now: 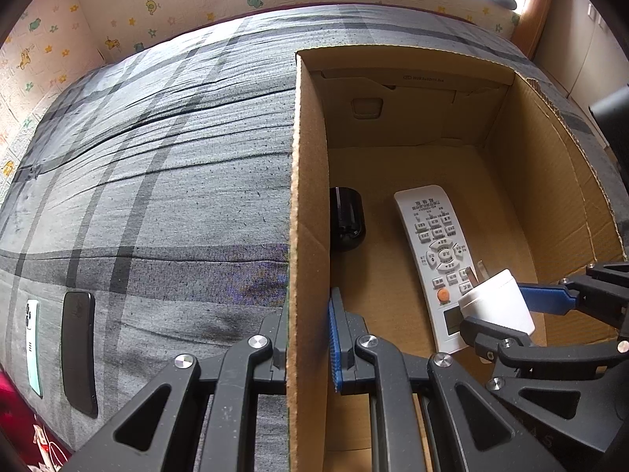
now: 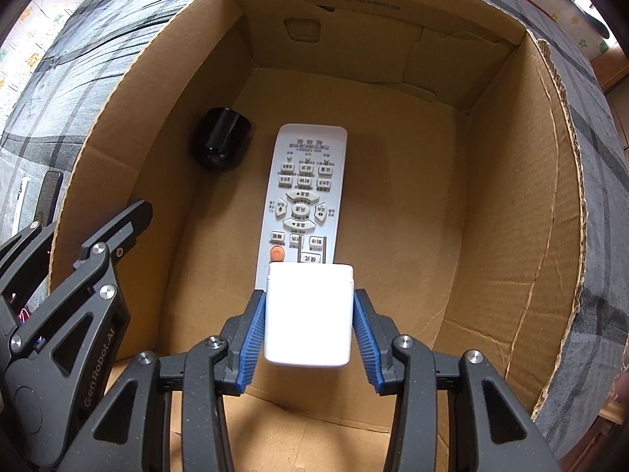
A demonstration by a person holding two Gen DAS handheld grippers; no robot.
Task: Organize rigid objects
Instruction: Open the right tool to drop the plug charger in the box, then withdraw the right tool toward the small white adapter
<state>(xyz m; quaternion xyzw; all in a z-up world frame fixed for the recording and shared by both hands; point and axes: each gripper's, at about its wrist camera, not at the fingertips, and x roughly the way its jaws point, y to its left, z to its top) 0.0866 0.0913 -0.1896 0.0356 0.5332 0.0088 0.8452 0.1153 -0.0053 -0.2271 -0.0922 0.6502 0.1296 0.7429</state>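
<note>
A white plug (image 2: pixel 308 314) is pinched by the right hand-held gripper (image 2: pixel 308 338) inside the box (image 2: pixel 511 236), just above the remote (image 2: pixel 304 192). The box wall is clamped by the left hand-held gripper (image 1: pixel 306 348), its jaws pressed together. Judged next: the plug is to be lowered clear of the remote and released.
</note>
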